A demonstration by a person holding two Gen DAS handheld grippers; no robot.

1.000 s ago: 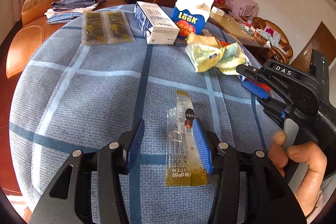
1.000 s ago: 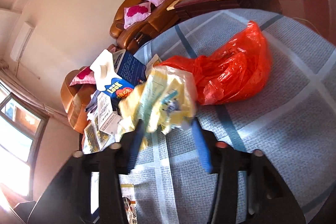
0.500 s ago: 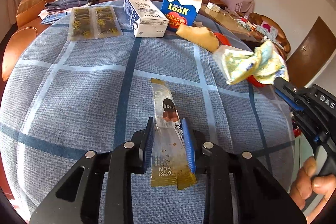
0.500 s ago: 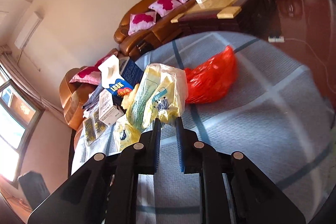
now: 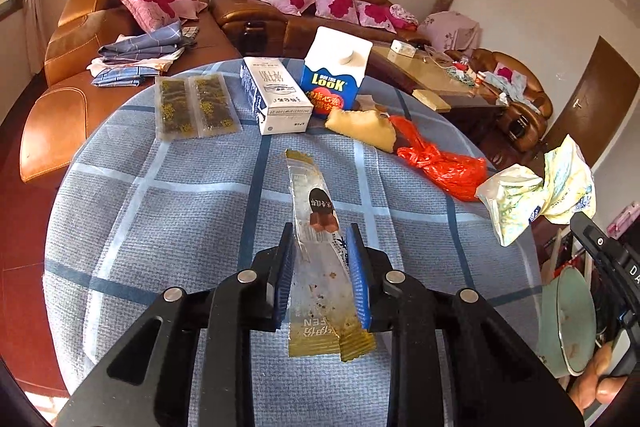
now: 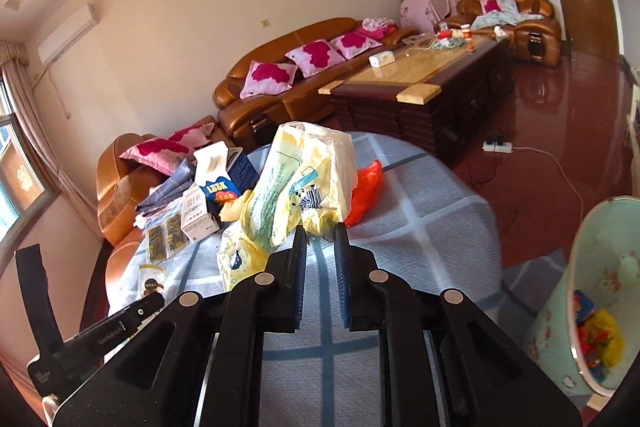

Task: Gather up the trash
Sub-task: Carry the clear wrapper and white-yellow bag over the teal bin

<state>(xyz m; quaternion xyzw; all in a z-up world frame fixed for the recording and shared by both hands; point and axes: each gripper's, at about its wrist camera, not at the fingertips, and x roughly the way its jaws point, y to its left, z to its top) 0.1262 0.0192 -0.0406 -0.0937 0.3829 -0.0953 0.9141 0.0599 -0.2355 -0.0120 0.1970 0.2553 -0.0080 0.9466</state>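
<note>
Above the blue checked tablecloth [image 5: 168, 211], my left gripper [image 5: 322, 269] pinches a clear gold-ended snack wrapper [image 5: 316, 255], lifted to carry. My right gripper [image 6: 320, 259] clamps a crumpled yellow-white plastic bag [image 6: 300, 183] beside the cloth's edge, near the pale green bin [image 6: 592, 279], probably for dropping in.

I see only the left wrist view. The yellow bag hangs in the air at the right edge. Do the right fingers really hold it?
Observer: Yes. The right gripper is shut on the lower end of the yellow bag, and the bag stands up above the fingers.
Operator: Is the green bin empty inside?
Observer: No. The green bin has coloured trash at its bottom.
</note>
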